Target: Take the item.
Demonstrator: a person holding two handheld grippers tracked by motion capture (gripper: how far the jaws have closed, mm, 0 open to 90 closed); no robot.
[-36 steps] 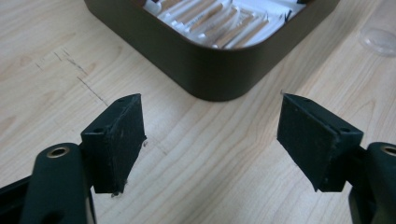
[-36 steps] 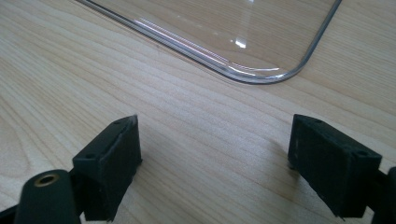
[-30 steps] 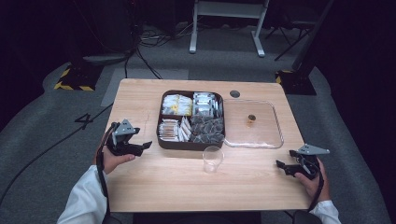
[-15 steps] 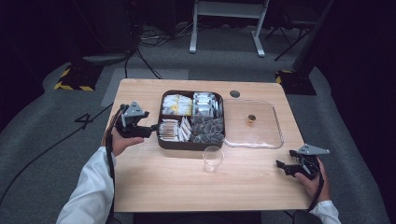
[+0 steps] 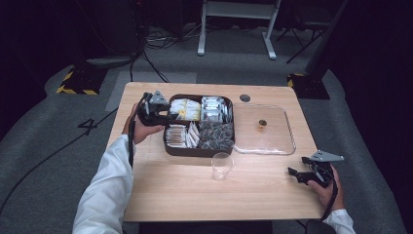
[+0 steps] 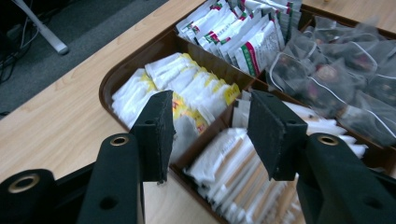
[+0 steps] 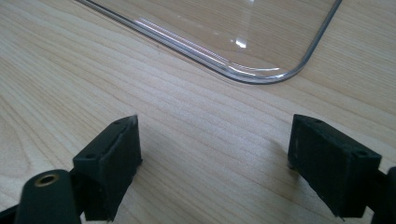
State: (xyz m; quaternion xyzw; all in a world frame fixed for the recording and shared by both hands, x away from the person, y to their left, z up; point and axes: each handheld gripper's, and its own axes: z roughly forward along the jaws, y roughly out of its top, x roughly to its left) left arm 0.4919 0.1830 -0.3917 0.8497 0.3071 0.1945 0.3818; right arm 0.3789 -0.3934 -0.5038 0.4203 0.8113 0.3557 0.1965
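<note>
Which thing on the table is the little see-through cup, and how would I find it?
Start at the wooden table and find the dark brown tray with four compartments of packets. Just in front of the tray's near edge, toward the person, the see-through cup stands upright on the bare wood. It is the one tall, round clear thing; the other clear thing, the flat lid, lies to the tray's right.

I see a wooden table (image 5: 175,195) on grey carpet, with a black-and-yellow striped block (image 5: 78,84) beyond its far-left corner and a white metal stand (image 5: 236,24) behind it.
</note>
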